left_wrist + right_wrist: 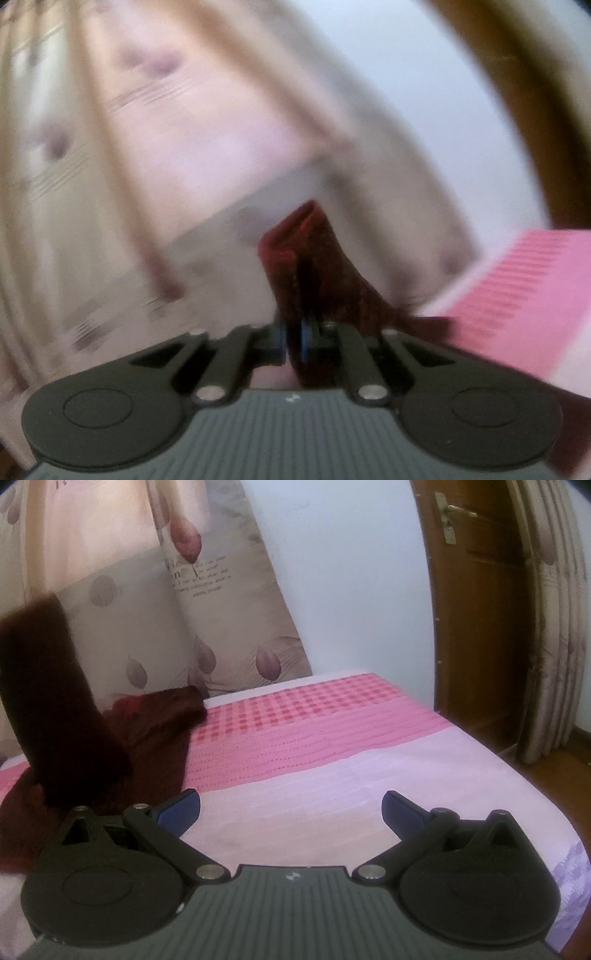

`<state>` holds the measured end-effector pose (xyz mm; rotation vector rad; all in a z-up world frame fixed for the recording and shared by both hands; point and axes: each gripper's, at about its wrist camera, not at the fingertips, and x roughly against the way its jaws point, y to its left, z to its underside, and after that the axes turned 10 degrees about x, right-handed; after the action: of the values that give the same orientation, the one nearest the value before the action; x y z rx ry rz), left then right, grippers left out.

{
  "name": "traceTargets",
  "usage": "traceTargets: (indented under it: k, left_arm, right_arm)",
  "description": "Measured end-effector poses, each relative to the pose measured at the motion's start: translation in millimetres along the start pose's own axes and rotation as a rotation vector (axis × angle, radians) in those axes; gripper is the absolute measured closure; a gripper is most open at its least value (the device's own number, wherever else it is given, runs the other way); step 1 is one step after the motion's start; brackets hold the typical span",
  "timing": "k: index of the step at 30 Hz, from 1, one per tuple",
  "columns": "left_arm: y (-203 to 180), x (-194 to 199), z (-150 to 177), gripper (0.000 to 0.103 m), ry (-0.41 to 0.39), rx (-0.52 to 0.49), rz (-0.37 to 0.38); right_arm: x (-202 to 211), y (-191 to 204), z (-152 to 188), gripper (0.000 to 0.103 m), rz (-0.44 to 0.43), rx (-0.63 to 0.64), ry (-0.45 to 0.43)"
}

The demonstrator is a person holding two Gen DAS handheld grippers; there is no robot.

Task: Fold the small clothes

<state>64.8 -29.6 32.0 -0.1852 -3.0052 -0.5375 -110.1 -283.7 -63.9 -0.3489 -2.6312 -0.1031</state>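
Observation:
A dark maroon garment (147, 723) lies on the left part of the pink bedspread (314, 731), and one part of it (55, 701) is lifted up at the left edge of the right wrist view. In the blurred left wrist view, my left gripper (293, 332) is shut on a fold of that maroon garment (314, 258), which sticks up past the pads in the air. My right gripper (290, 812) hangs open low over the pale front strip of the bed, to the right of the garment, with nothing between its blue pads (181, 812).
A leaf-printed curtain (166, 602) hangs behind the bed at the left. A white wall (351, 572) and a brown wooden door (480, 609) stand at the right, with another curtain (554, 627) beside it. The bed's right edge drops to a wooden floor (569, 775).

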Motion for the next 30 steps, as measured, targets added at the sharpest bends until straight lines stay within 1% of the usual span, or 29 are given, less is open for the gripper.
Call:
traceTargets:
  k: [3,9,11,13,15,17,19,22,24,30]
  left_arm:
    - [48.9,-21.4,-1.7,0.096,0.029,0.06,-0.119]
    - [126.4,-61.4,3.3,0.096,0.075,0.124,-0.337]
    - [150.3,-63.8,6.6,0.096,0.085,0.153,-0.413]
    - [179.7,-77.4,15.5,0.096,0.107,0.195,-0.481]
    - [200.4,-89.7,25.2,0.096,0.124,0.213,-0.549]
    - [219.5,-102.8,36.1,0.096,0.143,0.227,-0.595]
    - [236.4,-118.3,49.4,0.096,0.168,0.22,-0.648]
    - [265.2,-150.9,71.0,0.096,0.227,0.234,-0.688]
    - [278.7,-165.4,92.0,0.096,0.261,0.244,-0.72]
    - [315.4,-193.7,147.7,0.096,0.35,0.314,-0.824]
  right_arm:
    - [-4.2,2.5,-0.8,0.0,0.005,0.004,0.014]
    - [-15.1,7.0,-1.3,0.0,0.028,0.02,0.044]
    - [-18.7,9.8,-1.0,0.0,0.034,0.03,0.054]
    - [-22.2,11.6,0.0,0.0,0.038,0.042,0.064]
    - [-27.6,16.5,-0.4,0.0,0.043,0.051,0.079]
    - [-32.9,20.1,0.4,0.0,0.046,0.059,0.095]
    - [-39.0,22.6,2.0,0.0,0.048,0.07,0.113]
    - [-47.5,28.1,3.4,0.0,0.054,0.093,0.137]
    - [-53.2,31.5,3.3,0.0,0.061,0.108,0.151]
    - [-69.2,41.0,2.9,0.0,0.083,0.146,0.195]
